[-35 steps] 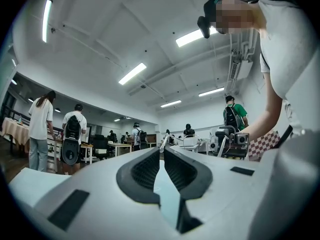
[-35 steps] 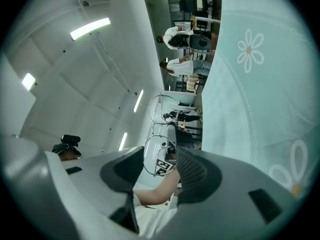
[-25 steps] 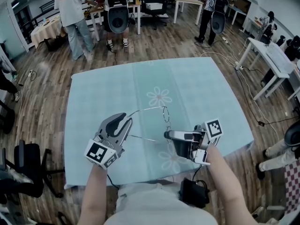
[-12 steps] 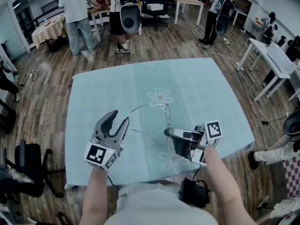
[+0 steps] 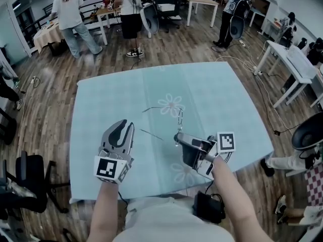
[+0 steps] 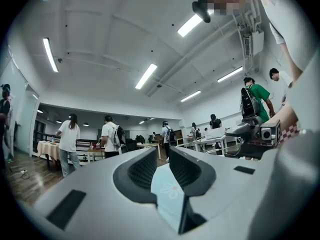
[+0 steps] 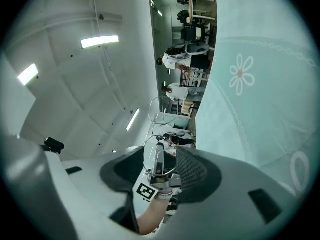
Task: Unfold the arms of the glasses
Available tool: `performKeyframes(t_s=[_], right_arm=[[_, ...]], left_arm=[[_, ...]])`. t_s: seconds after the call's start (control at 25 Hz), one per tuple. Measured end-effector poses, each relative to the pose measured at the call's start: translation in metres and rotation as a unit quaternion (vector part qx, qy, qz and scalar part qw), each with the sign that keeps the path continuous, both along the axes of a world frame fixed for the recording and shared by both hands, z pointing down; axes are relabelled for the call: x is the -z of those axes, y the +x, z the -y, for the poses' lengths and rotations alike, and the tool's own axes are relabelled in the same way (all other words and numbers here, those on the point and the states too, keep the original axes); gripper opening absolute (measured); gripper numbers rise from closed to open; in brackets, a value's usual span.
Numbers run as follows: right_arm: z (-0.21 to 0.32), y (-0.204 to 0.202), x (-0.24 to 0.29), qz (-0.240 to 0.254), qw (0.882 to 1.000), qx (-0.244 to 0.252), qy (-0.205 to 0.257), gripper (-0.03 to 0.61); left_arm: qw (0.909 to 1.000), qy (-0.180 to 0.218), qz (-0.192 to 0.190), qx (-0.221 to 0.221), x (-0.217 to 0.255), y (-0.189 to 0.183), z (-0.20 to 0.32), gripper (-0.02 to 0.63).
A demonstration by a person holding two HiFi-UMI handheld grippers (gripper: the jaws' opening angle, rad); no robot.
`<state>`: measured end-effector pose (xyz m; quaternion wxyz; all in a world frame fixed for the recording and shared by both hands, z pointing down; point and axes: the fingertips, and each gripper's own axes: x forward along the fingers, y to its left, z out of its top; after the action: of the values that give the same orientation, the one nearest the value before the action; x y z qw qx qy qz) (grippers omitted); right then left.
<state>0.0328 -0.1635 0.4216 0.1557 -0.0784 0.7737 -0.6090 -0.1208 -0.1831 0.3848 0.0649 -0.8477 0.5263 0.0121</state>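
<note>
On the right gripper (image 5: 177, 136) holding glasses (image 5: 179, 118): square marker (image 5: 226, 141).

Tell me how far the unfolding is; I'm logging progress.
Done, it seems: both arms of the glasses stick out toward the left gripper. In hand: the right gripper grips a lens rim; the left's jaws have just been closing on nothing. Left: perhaps only setting them down.

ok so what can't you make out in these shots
- Glasses hinges: head view, wire too thin.
- Where the right tool grips the frame: head view, tool body hides it; right gripper view, clutter behind the rim.
- Table near edge: head view, the person's forearms cover part.
</note>
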Motion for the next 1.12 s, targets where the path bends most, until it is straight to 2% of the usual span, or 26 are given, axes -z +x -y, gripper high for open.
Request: performKeyframes(t_s=[0.28, 0.68, 0.92, 1.12], right_arm=[[0.008, 0.000, 0.000, -0.010, 0.999, -0.052, 0.005, 0.209], [0.014, 0.008, -0.001, -0.006, 0.992, -0.128, -0.006, 0.209], [0.015, 0.006, 0.000, -0.011, 0.988, -0.152, -0.013, 0.207], [0.015, 0.008, -0.002, -0.002, 0.986, -0.168, -0.015, 0.207]], left_arm=[[0.9998, -0.001, -0.003, 0.022, 0.000, 0.003, -0.002, 0.011], [0.9995, -0.012, 0.000, 0.030, -0.004, 0.022, -0.012, 0.008], [0.9991, -0.021, -0.005, 0.037, -0.004, 0.027, -0.014, 0.008], [0.9980, -0.030, -0.025, 0.050, -0.010, 0.032, -0.018, 0.008]])
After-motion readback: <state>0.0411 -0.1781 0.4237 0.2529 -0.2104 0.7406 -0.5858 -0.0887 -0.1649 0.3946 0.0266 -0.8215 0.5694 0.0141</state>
